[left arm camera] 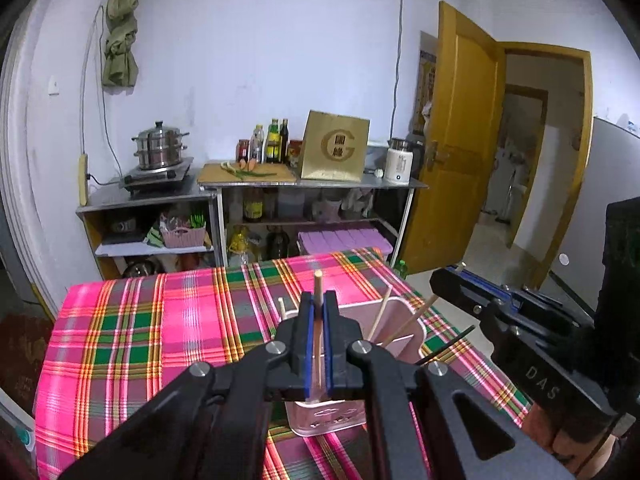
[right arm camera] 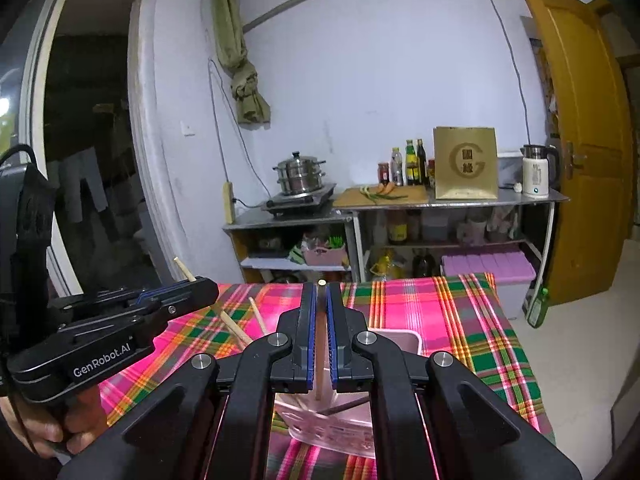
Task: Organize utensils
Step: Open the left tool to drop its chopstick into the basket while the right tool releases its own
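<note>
My left gripper [left arm camera: 319,300] is shut on a pale wooden chopstick [left arm camera: 318,280] that stands upright between its blue pads. Just behind and below it on the plaid table [left arm camera: 160,320] stands the pink utensil holder [left arm camera: 404,320], with several chopsticks leaning in it and a dark one [left arm camera: 452,340] sticking out to the right. The right gripper [left arm camera: 442,280] comes in from the right beside the holder. In the right wrist view my right gripper [right arm camera: 320,292] is shut on another pale chopstick [right arm camera: 319,376] over the pink holder [right arm camera: 400,340]. The left gripper [right arm camera: 210,286] carries its chopstick [right arm camera: 183,268] at the left.
Behind the table [right arm camera: 440,308] stand metal shelves with a steamer pot [left arm camera: 160,144], bottles [left arm camera: 274,140], a gold box [left arm camera: 334,146] and a kettle [left arm camera: 398,164]. A purple storage box [right arm camera: 488,266] sits on the floor. A yellow door [left arm camera: 460,140] stands open at the right. A hand [right arm camera: 48,432] grips the left tool.
</note>
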Demonstrator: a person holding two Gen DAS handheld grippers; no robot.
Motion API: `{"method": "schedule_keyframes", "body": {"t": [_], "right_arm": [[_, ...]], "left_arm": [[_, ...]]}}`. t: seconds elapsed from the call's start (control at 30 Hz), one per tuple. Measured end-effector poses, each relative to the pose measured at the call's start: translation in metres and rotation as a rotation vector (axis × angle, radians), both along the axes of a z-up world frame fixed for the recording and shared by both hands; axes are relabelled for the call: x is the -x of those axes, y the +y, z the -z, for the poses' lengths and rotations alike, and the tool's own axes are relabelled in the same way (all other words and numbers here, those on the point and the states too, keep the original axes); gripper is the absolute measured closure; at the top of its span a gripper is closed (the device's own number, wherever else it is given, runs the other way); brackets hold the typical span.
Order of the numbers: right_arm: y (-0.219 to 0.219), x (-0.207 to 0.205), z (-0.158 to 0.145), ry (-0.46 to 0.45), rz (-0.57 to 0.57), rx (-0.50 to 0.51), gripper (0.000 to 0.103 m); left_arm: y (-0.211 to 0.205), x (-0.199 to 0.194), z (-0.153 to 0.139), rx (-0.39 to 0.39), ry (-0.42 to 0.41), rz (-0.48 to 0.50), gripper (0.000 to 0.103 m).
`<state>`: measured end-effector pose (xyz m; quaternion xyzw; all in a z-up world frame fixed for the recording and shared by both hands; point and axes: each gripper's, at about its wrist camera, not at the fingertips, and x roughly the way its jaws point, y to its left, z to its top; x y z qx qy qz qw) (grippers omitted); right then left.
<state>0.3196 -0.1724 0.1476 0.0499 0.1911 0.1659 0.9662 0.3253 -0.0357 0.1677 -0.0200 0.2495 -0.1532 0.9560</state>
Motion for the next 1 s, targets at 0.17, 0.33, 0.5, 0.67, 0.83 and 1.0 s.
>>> {"method": "schedule_keyframes", "body": {"t": [0.17,0.33,0.5,0.67,0.83,1.0], "right_arm": [[0.002,-0.012,0.015,0.033,0.002,0.007,0.098],[0.002,-0.020,0.029,0.052,0.009,0.020,0.099],[0.007,-0.020,0.028,0.048,0.009,0.044,0.099],[0.008,-0.021,0.027,0.056,0.000,0.063,0.098],[0.011,-0.020,0.026,0.068,-0.002,0.082,0.098],[0.009,-0.015,0.023,0.061,-0.008,0.082,0.085]], "left_arm": [[-0.006,-0.013,0.017,-0.018,0.040,0.003,0.099],[-0.011,-0.023,0.033,-0.036,0.081,0.002,0.099],[-0.012,-0.029,0.044,-0.048,0.115,-0.002,0.099],[-0.011,-0.028,0.047,-0.049,0.123,-0.001,0.098],[-0.012,-0.028,0.048,-0.044,0.122,-0.002,0.098],[-0.008,-0.022,0.044,-0.033,0.104,-0.002,0.089]]}}
